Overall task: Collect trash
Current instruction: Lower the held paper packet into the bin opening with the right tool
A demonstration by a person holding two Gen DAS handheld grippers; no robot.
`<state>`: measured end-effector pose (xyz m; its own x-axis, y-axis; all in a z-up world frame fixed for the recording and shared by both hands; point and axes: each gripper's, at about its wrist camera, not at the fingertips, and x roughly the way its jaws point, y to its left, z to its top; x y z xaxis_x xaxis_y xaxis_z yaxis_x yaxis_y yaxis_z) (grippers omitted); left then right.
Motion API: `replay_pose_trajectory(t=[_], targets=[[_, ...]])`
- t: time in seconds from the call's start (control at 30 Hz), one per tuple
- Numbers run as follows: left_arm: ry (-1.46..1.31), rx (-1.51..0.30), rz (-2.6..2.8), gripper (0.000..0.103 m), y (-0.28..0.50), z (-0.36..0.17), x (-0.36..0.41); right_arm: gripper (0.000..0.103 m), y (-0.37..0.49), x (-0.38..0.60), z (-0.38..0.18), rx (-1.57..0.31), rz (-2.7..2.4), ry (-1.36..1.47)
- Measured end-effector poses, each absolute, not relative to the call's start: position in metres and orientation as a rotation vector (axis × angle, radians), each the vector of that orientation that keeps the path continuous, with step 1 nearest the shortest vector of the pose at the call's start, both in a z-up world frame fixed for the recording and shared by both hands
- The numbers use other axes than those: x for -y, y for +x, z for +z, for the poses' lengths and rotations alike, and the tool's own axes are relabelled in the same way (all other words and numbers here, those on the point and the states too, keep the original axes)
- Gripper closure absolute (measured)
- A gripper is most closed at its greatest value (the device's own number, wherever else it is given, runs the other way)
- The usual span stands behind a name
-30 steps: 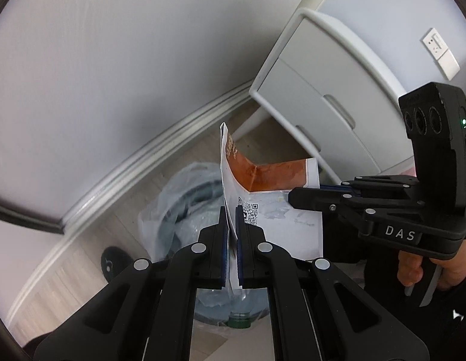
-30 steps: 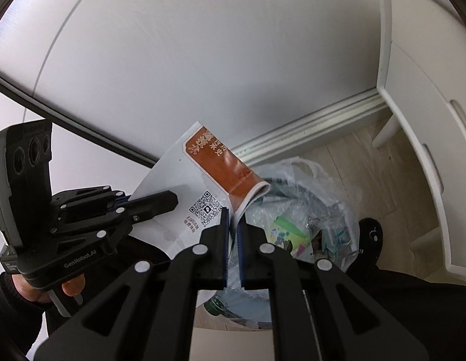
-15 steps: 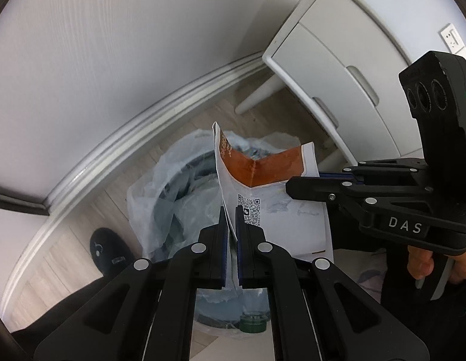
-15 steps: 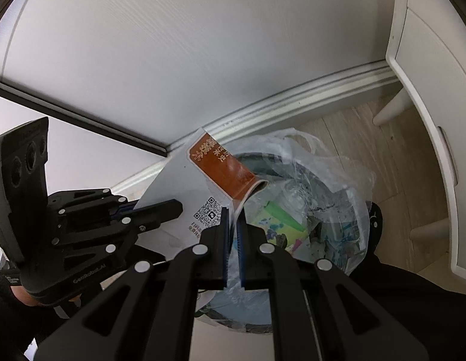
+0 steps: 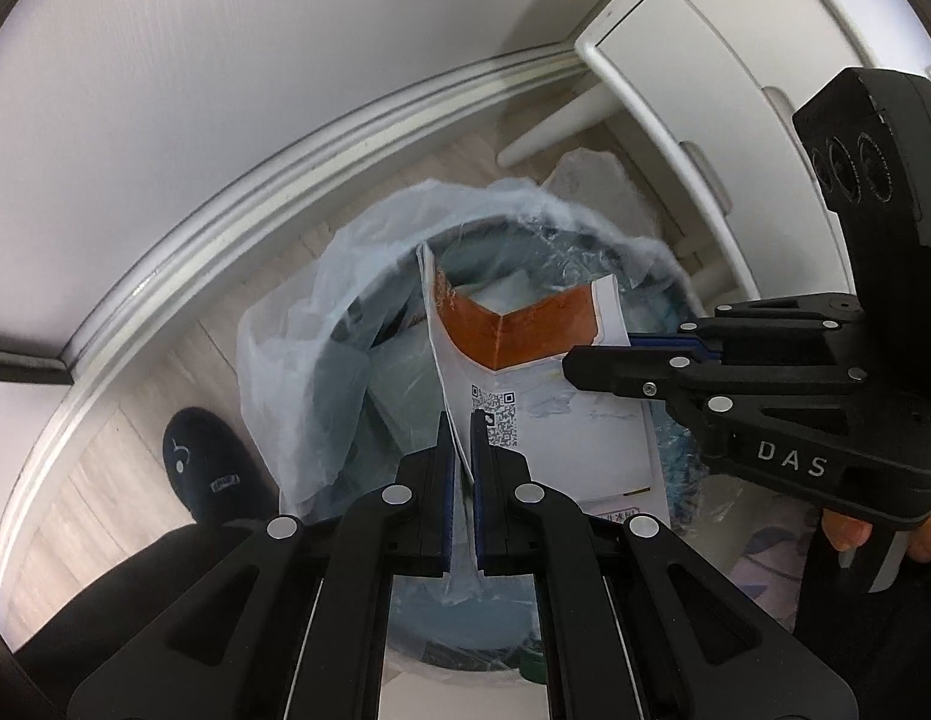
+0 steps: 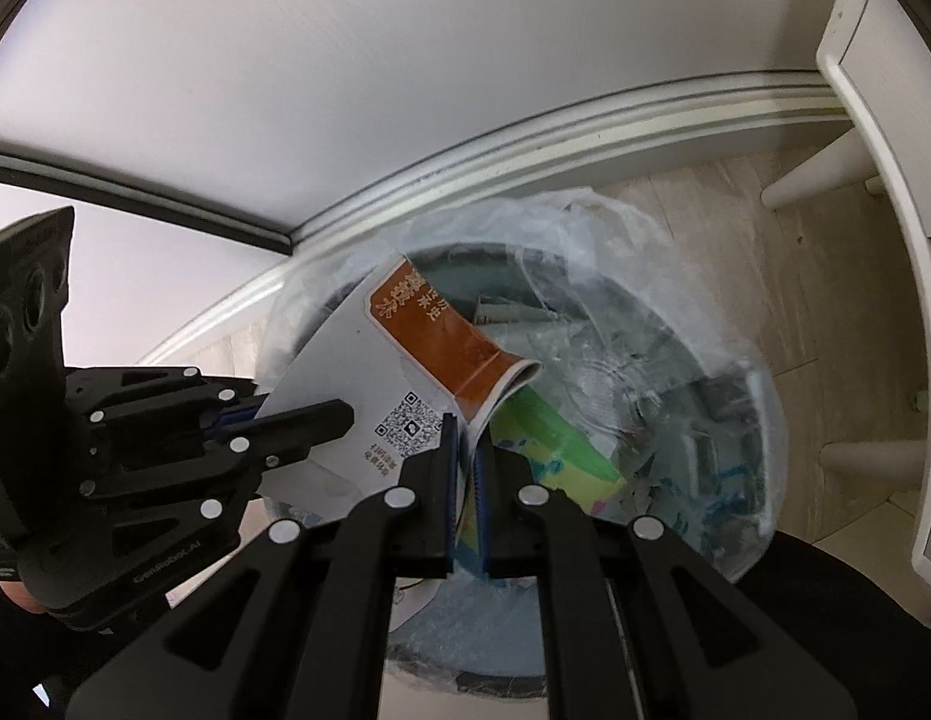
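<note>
Both the left gripper [image 5: 460, 420] and right gripper [image 6: 465, 426] pinched a folded white-and-orange paper bag [image 5: 525, 372]. It hung over the plastic-lined round bin [image 6: 675, 372], already part-full; release remained.

Left gripper [image 5: 460, 420] and right gripper [image 5: 576, 360] pinch white-orange paper bag [image 5: 549, 414] over lined trash bin [image 5: 345, 324]; slipper [image 5: 210, 468] left.

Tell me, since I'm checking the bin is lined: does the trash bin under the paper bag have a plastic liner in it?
Yes, a translucent plastic liner drapes over the rim of the trash bin below the held paper bag.
</note>
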<state>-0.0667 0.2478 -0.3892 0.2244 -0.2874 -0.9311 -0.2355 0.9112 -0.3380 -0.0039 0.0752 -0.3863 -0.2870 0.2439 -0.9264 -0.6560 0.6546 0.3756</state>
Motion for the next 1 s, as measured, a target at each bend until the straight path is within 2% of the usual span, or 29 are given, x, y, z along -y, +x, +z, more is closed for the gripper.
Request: replay_pose_trajectory(t=[0.53,0.73,0.77,0.83,0.87,0.9,1.0], targets=[[-0.477,-1.467,-0.037,0.099,-0.069,-0.430,-0.247,0.096,-0.015,-0.087,-0.422,-1.706,0.919,-0.429],[-0.490,-1.464,-0.043,0.099,-0.069,-0.429,-0.247,0.096,-0.018,-0.089,-0.423,-1.696,0.935,-0.435],[-0.498,-1.458,-0.048,0.098,-0.069,-0.428,-0.247,0.096,-0.017,-0.093,-0.423,-1.692,0.939,-0.429],[-0.499,-1.440,-0.051,0.082,-0.068,-0.423,-0.246,0.095,-0.017,-0.093,-0.416,-1.673,0.943,-0.422],[-0.494,-1.429,-0.053,0.079,-0.067,-0.419,-0.245,0.091,-0.017,-0.093,-0.414,-1.666,0.944,-0.421],[-0.491,-1.421,-0.057,0.076,-0.068,-0.416,-0.246,0.081,-0.017,-0.094,-0.411,-1.656,0.945,-0.421],[-0.489,-1.407,-0.062,0.073,-0.070,-0.409,-0.243,0.071,-0.015,-0.092,-0.402,-1.630,0.940,-0.419]])
